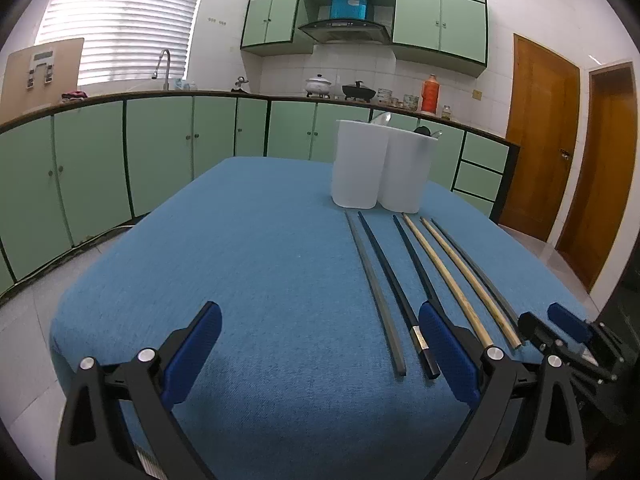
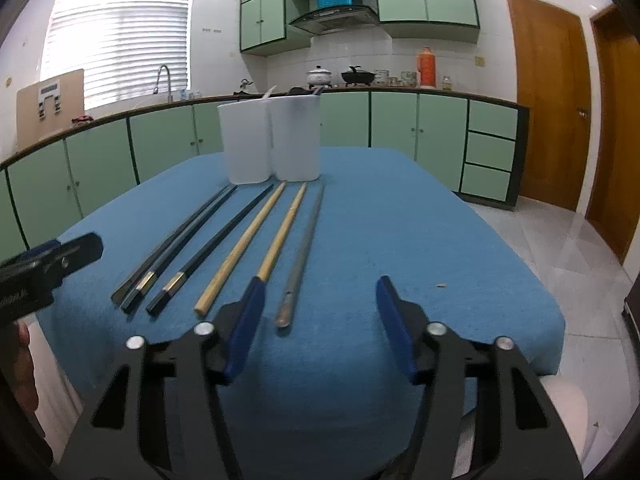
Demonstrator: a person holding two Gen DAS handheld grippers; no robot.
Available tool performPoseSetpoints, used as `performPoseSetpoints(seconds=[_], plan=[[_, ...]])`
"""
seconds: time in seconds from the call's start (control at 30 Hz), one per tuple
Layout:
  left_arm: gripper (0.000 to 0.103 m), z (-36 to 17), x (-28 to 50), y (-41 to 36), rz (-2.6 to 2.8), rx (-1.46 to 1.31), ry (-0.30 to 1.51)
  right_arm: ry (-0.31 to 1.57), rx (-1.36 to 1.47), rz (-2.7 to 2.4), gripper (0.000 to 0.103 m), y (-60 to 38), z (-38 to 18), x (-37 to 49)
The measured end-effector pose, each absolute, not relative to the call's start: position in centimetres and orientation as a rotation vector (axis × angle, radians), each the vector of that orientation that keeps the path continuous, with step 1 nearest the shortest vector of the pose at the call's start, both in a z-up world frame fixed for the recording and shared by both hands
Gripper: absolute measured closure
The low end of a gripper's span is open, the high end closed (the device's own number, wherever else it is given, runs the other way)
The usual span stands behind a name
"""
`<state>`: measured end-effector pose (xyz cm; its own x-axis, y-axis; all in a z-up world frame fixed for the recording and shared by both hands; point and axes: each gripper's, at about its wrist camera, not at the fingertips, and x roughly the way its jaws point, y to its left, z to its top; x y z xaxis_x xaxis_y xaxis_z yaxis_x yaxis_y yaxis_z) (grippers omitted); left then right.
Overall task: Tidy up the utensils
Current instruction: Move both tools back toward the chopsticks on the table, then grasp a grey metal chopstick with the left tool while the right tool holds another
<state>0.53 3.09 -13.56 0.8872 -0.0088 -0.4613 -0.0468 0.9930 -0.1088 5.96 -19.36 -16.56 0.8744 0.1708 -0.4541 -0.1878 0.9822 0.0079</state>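
Only the right wrist view shows a crumb (image 2: 440, 285) on the tablecloth (image 2: 400, 220).

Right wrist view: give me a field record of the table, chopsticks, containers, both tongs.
surface: table under blue cloth
containers: two white plastic tubs, side by side at the far end, utensil tips showing above the rims
chopsticks: six lying in a row on the cloth; grey one, two black with metal bands, two bamboo, one grey at the right
left tongs: open, empty
right tongs: open, empty, above the near ends
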Motion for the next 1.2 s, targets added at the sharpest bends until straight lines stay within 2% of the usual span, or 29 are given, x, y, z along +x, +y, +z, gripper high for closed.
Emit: performPoseSetpoints(seconds=[0.17, 0.6, 0.87, 1.2], plan=[[0.006, -13.6, 0.6, 3.0, 0.02, -0.116, 0.483, 0.465, -0.047, 0.185, 0.074, -18.7, -16.9, 5.8], [0.006, -13.9, 0.2, 2.4, 0.007, -0.099, 0.494, 0.434, -0.1, 0.17, 0.095, -17.5, -18.2, 4.3], [0.008, -14.7, 0.1, 1.4, 0.001, -0.04, 0.515, 0.423, -0.1, 0.146, 0.096, -18.0, -18.2, 4.5], [0.028, -15.5, 0.7, 1.0, 0.007, 0.004, 0.556, 0.422, -0.092, 0.154, 0.096, -18.0, -18.6, 4.4]])
